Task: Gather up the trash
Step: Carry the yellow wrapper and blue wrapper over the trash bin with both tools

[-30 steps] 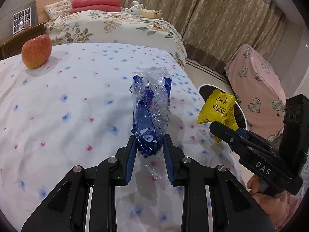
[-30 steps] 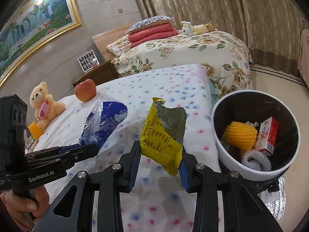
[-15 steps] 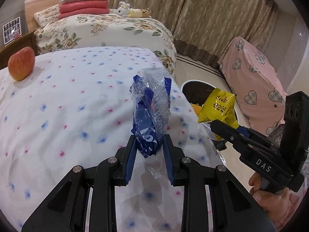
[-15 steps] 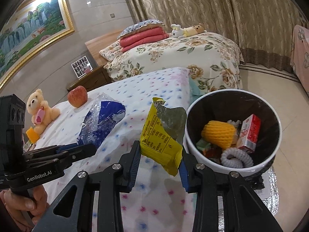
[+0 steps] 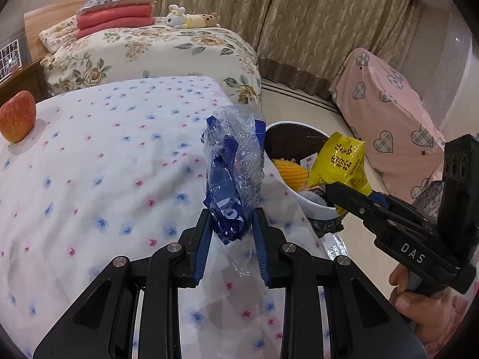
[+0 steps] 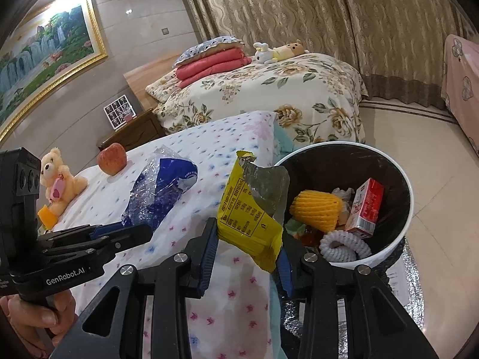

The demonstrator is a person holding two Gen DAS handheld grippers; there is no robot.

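Observation:
My left gripper [image 5: 232, 220] is shut on a crumpled blue and clear plastic wrapper [image 5: 233, 173], held upright over the edge of the flower-print bed [image 5: 104, 164]. My right gripper [image 6: 248, 239] is shut on a torn yellow snack packet [image 6: 250, 209], also seen as the yellow packet [image 5: 341, 161] in the left wrist view. Just right of the bed stands a white-rimmed bin [image 6: 401, 224] holding a yellow foam net [image 6: 317, 209], a red and white carton [image 6: 365, 208] and a white foam ring [image 6: 344, 243]. The blue wrapper [image 6: 161, 191] and left gripper [image 6: 125, 233] appear at left.
A red apple [image 5: 16, 116] and a teddy bear [image 6: 58, 179] lie on the near bed. A second floral bed [image 6: 269, 95] with folded pink blankets stands behind. A pink heart-print cover [image 5: 389, 113] drapes furniture at right. Tiled floor [image 6: 434, 164] surrounds the bin.
Both grippers have travelled with their wrappers towards the bed's edge. The bin has come nearer and further into view. The apple has slid left in the left wrist view.

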